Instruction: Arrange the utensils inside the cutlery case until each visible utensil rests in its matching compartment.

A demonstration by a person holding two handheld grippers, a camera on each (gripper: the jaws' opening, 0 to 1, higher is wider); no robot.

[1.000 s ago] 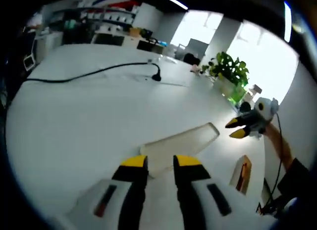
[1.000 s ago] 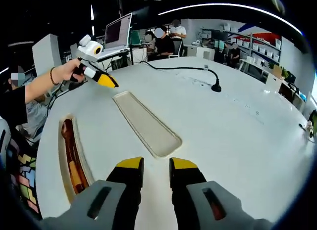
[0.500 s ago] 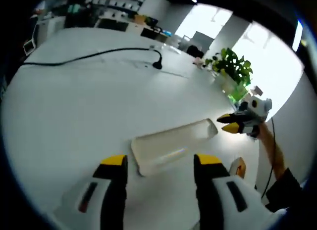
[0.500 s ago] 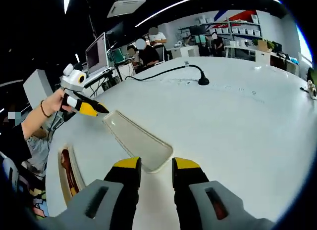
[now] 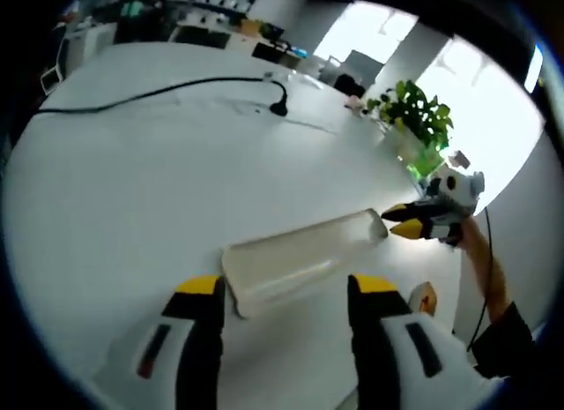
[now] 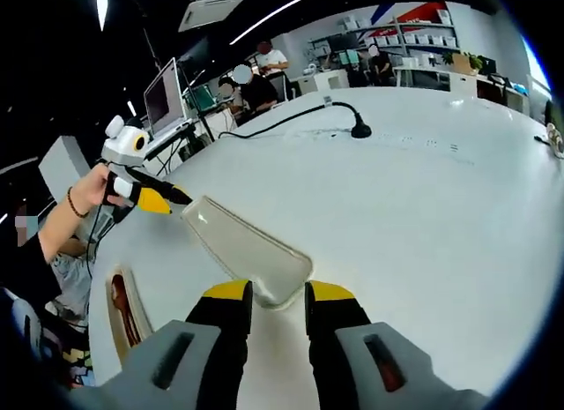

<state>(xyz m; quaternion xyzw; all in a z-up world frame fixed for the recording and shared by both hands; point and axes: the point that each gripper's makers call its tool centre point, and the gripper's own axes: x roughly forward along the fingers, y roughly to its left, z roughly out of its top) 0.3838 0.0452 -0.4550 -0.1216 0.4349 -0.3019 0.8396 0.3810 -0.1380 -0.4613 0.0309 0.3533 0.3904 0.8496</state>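
Note:
A long translucent tray [image 5: 300,251] lies on the white table [image 5: 132,181]. My left gripper [image 5: 286,291] is open, its yellow-tipped jaws standing either side of the tray's near end. My right gripper [image 6: 278,294] is shut, with the tray's [image 6: 242,247] other end right at its tips; whether they touch the rim I cannot tell. Each gripper also appears in the other's view: the right gripper [image 5: 401,223] at the tray's far end, the left gripper [image 6: 163,198] held by a hand. A beige cutlery case [image 6: 123,309] with brown utensils lies to one side, and is also seen as the case [image 5: 425,297].
A black cable with a plug [image 5: 176,88] runs across the far table, seen too as the cable [image 6: 291,119]. A green plant [image 5: 410,119] stands at the table's edge. A laptop [image 6: 167,97] and seated people [image 6: 256,84] are behind the table.
My left gripper has opened from shut and now straddles the tray's end. The right gripper has closed in on the tray's other end, its jaws unchanged.

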